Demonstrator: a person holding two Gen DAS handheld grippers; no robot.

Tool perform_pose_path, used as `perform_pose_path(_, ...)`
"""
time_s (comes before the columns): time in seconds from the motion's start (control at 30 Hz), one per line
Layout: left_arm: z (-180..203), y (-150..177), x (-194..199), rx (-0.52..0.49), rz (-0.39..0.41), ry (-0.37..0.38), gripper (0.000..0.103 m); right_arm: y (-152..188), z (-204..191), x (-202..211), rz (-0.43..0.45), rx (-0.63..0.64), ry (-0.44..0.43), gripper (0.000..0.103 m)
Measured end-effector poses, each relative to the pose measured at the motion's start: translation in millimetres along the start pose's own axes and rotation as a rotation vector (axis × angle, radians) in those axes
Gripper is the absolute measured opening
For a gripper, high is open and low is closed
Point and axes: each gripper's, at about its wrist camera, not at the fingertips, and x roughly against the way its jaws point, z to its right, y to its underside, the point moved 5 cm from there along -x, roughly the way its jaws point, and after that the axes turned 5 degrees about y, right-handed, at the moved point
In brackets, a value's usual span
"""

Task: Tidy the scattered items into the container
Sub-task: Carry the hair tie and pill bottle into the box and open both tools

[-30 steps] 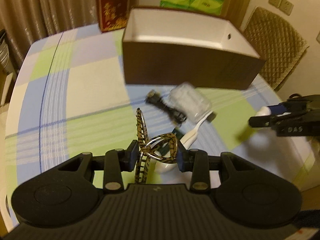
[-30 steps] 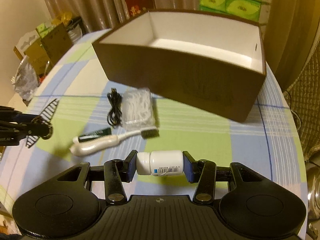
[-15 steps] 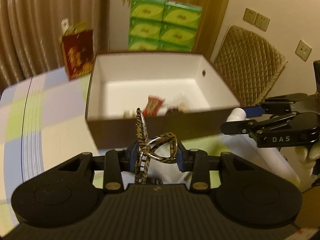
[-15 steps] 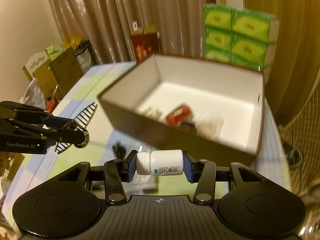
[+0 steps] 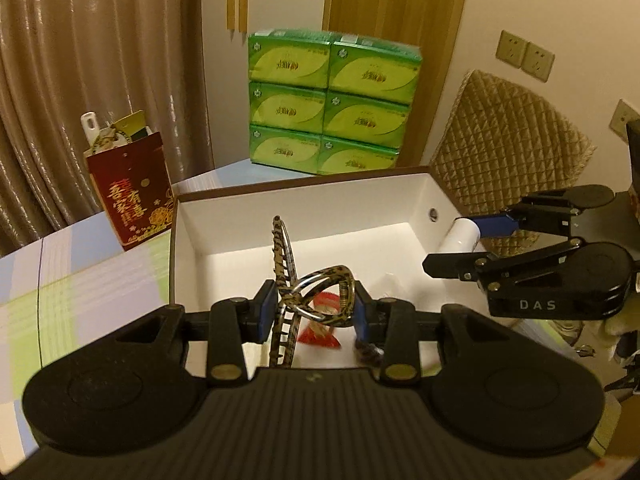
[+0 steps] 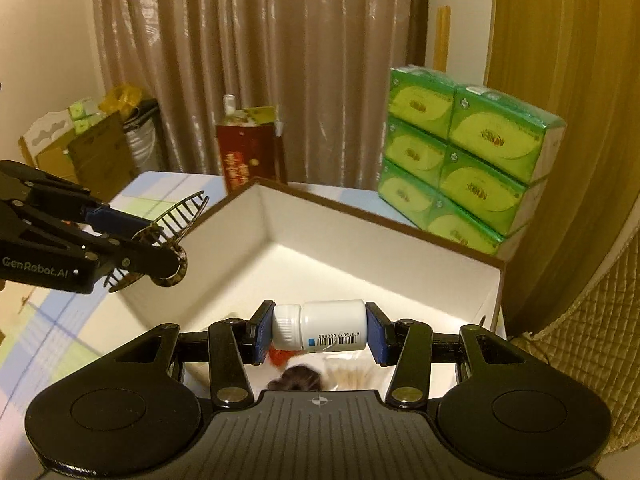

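My left gripper (image 5: 314,312) is shut on a leopard-print hair claw clip (image 5: 316,300), held above the near part of the open brown box with white inside (image 5: 304,248). My right gripper (image 6: 318,332) is shut on a white pill bottle (image 6: 324,330) lying sideways between its pads, also above the box (image 6: 360,264). In the left wrist view the right gripper (image 5: 460,240) hangs at the box's right wall with the bottle (image 5: 460,238). In the right wrist view the left gripper (image 6: 160,236) with the clip (image 6: 176,220) is over the box's left edge. A red packet (image 5: 320,330) and other small items lie inside the box.
A red gift bag (image 5: 132,196) stands on the checked tablecloth (image 5: 80,292) left of the box. Stacked green tissue packs (image 5: 332,104) sit behind it. A quilted chair back (image 5: 512,152) is at the right. Curtains hang behind the table.
Both grippers have risen and moved forward from the table in front of the box to above its open top, each still gripping its item. The box's inside has come into view.
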Motion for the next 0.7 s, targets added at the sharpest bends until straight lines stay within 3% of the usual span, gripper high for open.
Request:
perform_pose_path(0.17, -17, -17, -44, 0.019, -0.043, 0.019, 0.033, -7, 16, -41, -0.041, -0.044, 0.004, 0.044)
perform_pose_path(0.4, -34, -22, -106, 0.051, -0.131, 0.024, 0.033, 1, 42, -101, -0.167, -0.170, 0.034, 0.044)
perform_pose_path(0.7, -42, -14, -164, 0.094, -0.224, 0.030, 0.033, 7, 59, -130, -0.231, -0.206, 0.060, 0.044)
